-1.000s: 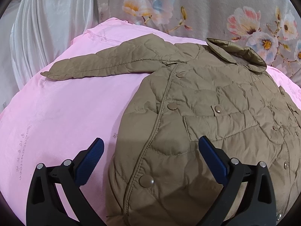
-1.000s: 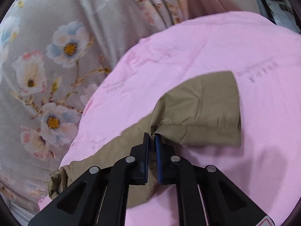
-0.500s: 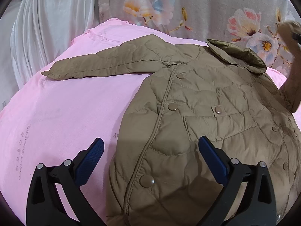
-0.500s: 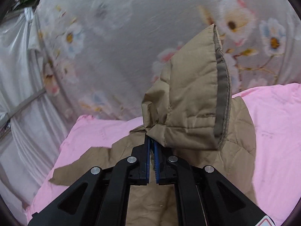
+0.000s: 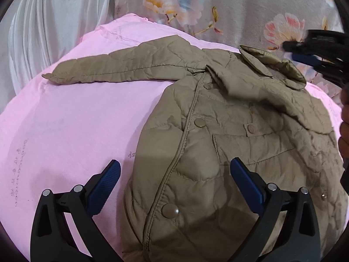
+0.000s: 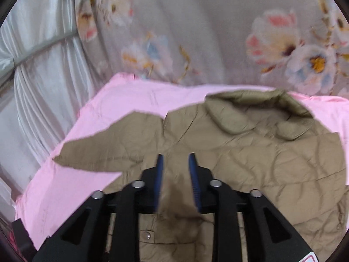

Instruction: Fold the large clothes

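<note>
A khaki quilted jacket (image 5: 229, 135) lies front-up on a pink sheet (image 5: 76, 120). Its left sleeve (image 5: 113, 68) stretches out to the left. Its right sleeve (image 5: 257, 91) lies folded across the chest below the collar (image 5: 274, 65). My left gripper (image 5: 174, 181) is open and empty, straddling the jacket's lower front. My right gripper (image 6: 175, 174) is open and empty above the jacket (image 6: 250, 152); it also shows at the right edge of the left wrist view (image 5: 305, 52).
A grey floral curtain (image 5: 240, 11) hangs behind the bed and a white satin drape (image 5: 48, 26) at the left. Bare pink sheet (image 6: 98, 120) lies left of the jacket. A bit of hand (image 5: 344, 135) shows at the right edge.
My right gripper carried the right sleeve up and over onto the jacket's chest, then opened and let it go. The left gripper stayed still and open.
</note>
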Tool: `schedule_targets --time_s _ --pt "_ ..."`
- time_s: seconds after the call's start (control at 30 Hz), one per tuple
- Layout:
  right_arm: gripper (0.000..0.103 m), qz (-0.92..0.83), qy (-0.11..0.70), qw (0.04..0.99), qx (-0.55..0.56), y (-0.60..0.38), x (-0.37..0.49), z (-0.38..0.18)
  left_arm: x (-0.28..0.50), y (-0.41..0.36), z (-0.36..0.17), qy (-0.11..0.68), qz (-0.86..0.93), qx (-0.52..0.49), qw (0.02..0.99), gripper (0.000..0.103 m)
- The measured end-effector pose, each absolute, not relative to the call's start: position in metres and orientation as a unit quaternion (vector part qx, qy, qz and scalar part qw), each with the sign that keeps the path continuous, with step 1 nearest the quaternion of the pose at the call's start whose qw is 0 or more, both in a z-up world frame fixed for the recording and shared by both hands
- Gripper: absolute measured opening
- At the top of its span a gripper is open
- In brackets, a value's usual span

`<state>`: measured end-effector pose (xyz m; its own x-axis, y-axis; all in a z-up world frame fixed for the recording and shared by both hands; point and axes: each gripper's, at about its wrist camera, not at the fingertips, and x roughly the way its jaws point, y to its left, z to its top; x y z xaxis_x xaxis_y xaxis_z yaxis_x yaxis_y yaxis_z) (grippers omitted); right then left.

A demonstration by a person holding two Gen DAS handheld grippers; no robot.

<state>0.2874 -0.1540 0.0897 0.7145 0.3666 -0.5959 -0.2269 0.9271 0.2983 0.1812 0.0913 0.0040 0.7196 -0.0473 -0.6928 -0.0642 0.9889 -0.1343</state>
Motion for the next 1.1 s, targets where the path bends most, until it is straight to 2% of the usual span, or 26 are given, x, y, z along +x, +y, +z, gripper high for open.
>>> schedule_targets --time_s 0.13,0.23,0.33,0.47,0.57,0.67,0.77,0.87,1.1 --pt "0.041 0.102 0.336 0.927 0.134 -0.218 0.275 0.094 0.19 0.108 0.027 0.377 -0.042 -0.148 0.913 0.098" --pt "0.042 0.035 0.351 0.921 0.166 -0.282 0.265 0.075 0.213 0.106 0.048 0.379 -0.072 -0.176 0.906 0.098" --pt "0.042 -0.019 0.361 0.909 0.205 -0.335 0.257 0.053 0.252 0.083 0.058 0.394 -0.086 -0.162 0.901 0.098" --pt "0.043 -0.051 0.37 0.9 0.223 -0.366 0.259 0.031 0.303 0.04 0.046 0.439 -0.071 -0.108 0.889 0.097" --pt "0.037 -0.05 0.377 0.9 0.214 -0.372 0.268 0.021 0.325 0.011 0.042 0.432 -0.06 -0.07 0.897 0.097" --pt "0.026 -0.048 0.388 0.897 0.206 -0.373 0.282 0.009 0.345 -0.018 0.029 0.434 -0.048 -0.028 0.899 0.096" --pt "0.021 -0.056 0.415 0.887 0.197 -0.375 0.298 -0.013 0.359 -0.031 0.007 0.428 -0.029 0.005 0.903 0.097" --pt "0.019 -0.055 0.436 0.875 0.205 -0.375 0.3 -0.031 0.359 -0.026 -0.002 0.42 -0.033 -0.007 0.907 0.098" --pt "0.017 -0.065 0.436 0.877 0.194 -0.372 0.293 -0.035 0.345 -0.026 -0.01 0.407 -0.023 -0.001 0.913 0.098"
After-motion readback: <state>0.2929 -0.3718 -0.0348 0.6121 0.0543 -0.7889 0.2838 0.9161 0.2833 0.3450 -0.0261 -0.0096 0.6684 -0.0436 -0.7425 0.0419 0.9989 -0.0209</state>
